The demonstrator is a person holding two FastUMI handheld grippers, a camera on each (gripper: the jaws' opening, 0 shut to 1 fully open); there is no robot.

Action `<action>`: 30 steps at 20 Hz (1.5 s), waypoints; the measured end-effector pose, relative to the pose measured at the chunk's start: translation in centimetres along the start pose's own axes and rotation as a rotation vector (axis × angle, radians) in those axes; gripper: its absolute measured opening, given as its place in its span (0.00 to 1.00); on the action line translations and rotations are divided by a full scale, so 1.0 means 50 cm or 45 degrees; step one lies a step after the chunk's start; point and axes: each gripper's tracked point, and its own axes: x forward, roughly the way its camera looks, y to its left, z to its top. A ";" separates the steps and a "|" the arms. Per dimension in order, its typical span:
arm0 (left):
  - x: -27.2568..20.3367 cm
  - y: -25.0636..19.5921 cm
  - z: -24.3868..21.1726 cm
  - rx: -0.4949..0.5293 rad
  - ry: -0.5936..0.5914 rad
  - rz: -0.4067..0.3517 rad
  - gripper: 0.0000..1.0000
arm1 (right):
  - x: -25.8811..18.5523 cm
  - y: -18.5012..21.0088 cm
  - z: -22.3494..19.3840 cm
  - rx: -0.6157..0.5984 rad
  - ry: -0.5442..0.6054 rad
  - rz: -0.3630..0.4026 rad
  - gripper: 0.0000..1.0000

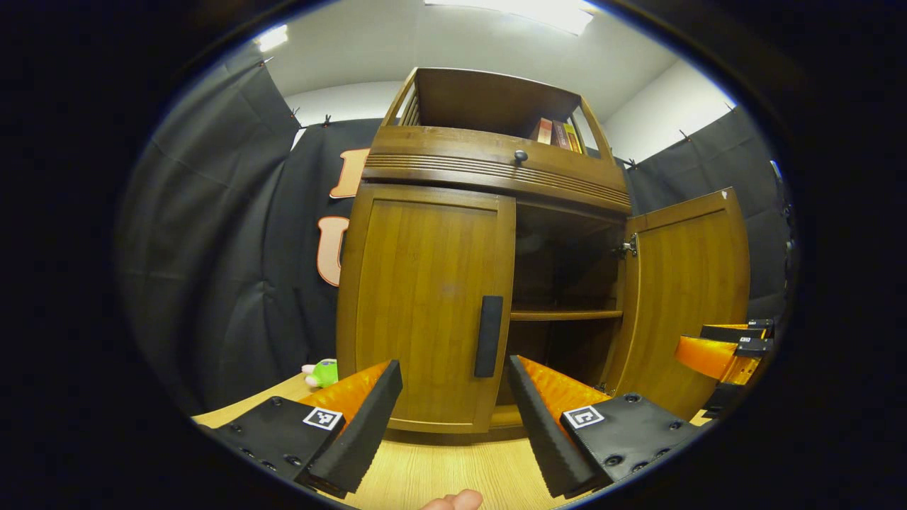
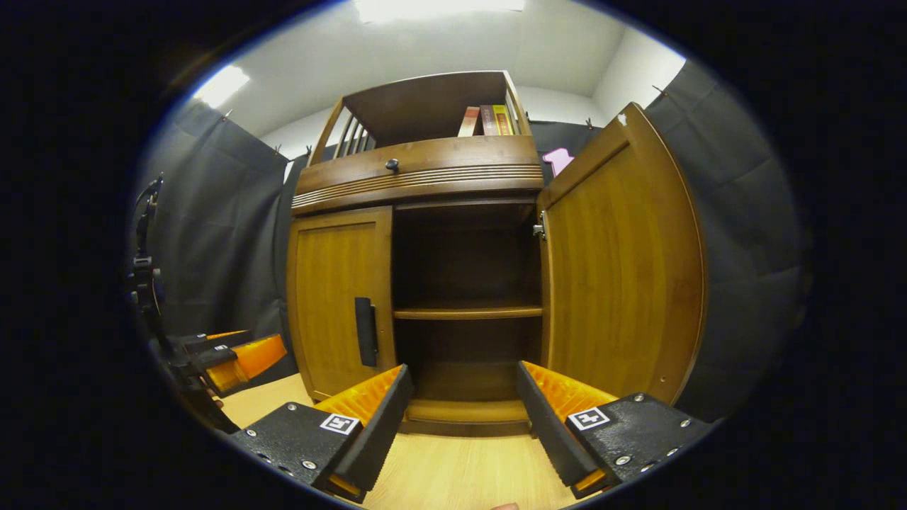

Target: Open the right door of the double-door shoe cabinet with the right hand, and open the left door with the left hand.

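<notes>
A brown wooden shoe cabinet (image 1: pixel 496 166) stands in front of me on a light wooden floor. Its right door (image 1: pixel 691 297) is swung wide open, and a dark inside with one shelf (image 1: pixel 563 314) shows. The left door (image 1: pixel 432 304) is closed, with a dark upright handle (image 1: pixel 489 335) on its inner edge. My left gripper (image 1: pixel 453 418) is open, low before that handle and apart from it. In the right gripper view, my right gripper (image 2: pixel 464 414) is open and holds nothing, facing the open bay beside the right door (image 2: pixel 623 262). The left door (image 2: pixel 340 297) and handle (image 2: pixel 365 331) show there too.
Books (image 1: pixel 558 134) stand on the cabinet's top shelf, above a drawer with a small knob (image 1: pixel 520 155). A green and pink soft toy (image 1: pixel 322 372) lies on the floor left of the cabinet. The other gripper (image 1: pixel 730 350) shows at the far right. Black cloth walls surround the cabinet.
</notes>
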 end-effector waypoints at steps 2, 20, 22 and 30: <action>0.023 -0.018 0.000 0.013 0.009 -0.013 0.97 | -0.001 0.005 -0.004 -0.002 0.009 0.009 1.00; 0.368 -0.087 -0.069 0.074 0.100 -0.034 0.96 | -0.050 -0.023 -0.013 -0.051 0.052 0.056 0.92; 0.378 -0.084 -0.076 0.069 0.110 -0.028 0.96 | -0.053 -0.021 -0.010 -0.048 0.050 0.064 0.92; 0.399 -0.073 -0.082 0.053 0.123 -0.006 0.96 | -0.052 -0.015 -0.004 -0.035 0.037 0.080 0.92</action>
